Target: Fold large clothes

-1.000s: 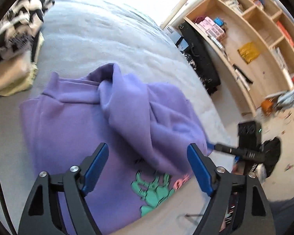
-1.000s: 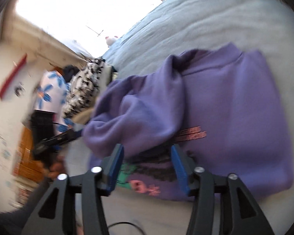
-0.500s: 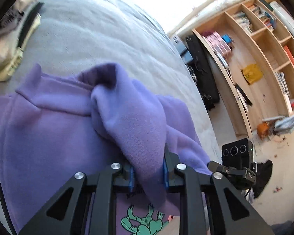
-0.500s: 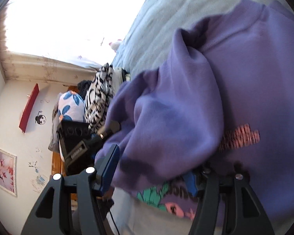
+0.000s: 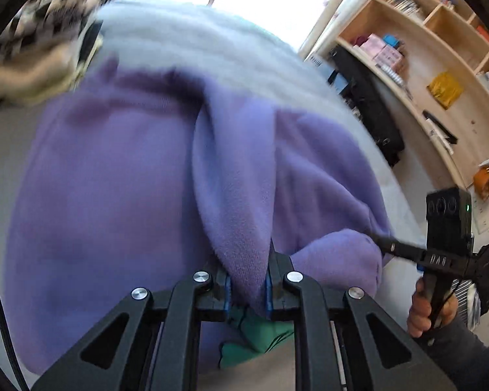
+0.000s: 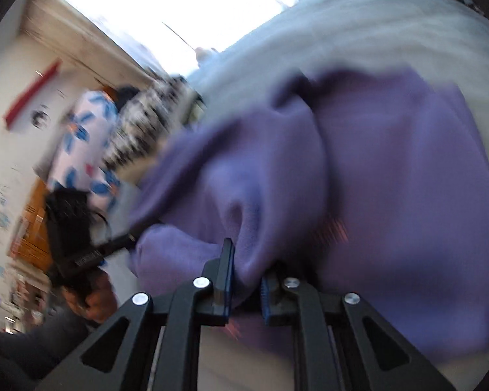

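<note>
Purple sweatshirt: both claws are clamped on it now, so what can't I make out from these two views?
- Print on the sweatshirt: left wrist view, covered by the folded sleeve and left claw; only a green scrap shows.
- Sweatshirt's hem: cut off behind the claws in both views.
- Right wrist view: motion blur smears the clothes pile and the lettering beside the right claw.

A big bed with a soft grey cover fills most of the room. A purple sweatshirt lies on it, spread wide — one part of it is bunched up in the middle. At the far side of the bed sits a pile of clothes, black-and-white on top, cream and pale yellow under it, just beside the sweatshirt. Next to the bed stands a wooden shelf with books, pink boxes and a yellow thing. The floor by the shelf is messy — small things lie about.
</note>
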### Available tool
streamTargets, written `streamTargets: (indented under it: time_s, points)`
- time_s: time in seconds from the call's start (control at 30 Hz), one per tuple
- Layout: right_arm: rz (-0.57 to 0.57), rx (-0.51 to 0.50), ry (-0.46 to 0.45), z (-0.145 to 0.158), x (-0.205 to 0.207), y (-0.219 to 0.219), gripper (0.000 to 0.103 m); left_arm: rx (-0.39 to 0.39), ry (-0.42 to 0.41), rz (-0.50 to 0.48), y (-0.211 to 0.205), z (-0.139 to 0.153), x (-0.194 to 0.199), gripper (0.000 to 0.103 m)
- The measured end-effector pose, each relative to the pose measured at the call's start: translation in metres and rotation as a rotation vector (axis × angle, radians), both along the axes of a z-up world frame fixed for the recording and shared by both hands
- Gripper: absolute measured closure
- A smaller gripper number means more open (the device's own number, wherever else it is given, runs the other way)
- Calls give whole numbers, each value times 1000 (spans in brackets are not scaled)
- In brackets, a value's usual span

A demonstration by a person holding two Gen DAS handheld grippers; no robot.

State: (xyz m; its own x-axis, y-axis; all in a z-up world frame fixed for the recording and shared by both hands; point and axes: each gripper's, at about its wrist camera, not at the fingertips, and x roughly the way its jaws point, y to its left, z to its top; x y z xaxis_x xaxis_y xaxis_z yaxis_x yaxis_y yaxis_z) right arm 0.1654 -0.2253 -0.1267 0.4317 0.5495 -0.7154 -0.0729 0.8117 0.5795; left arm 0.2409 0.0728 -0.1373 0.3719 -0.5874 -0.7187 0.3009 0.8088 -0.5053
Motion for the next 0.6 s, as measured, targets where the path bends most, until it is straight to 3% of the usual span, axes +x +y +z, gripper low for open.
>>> streamTargets:
  time_s: [0.07, 0.17, 0.23, 0.37, 0.5, 0.6]
  points:
    - [-37, 31, 30, -17, -13, -5, 90, -27, 42, 18, 5, -11, -2, 86]
    - [-65, -2, 13, -10, -19, -1, 89, -43, 66, 55, 11, -11, -1, 74]
    - [-76, -47, 13, 1, -19, 1, 76, -36, 70, 65, 13, -9, -1, 68]
    - [-111, -173, -47, 31, -20, -1, 62, 92, 2, 108, 18, 12, -4, 47]
    - [-145, -242, -106, 52, -10, -6, 59, 179, -106, 146, 14, 40, -8, 47]
    - [-162, -310, -164, 62, 5, 2, 59, 185, -179, 152, 4, 58, -7, 48]
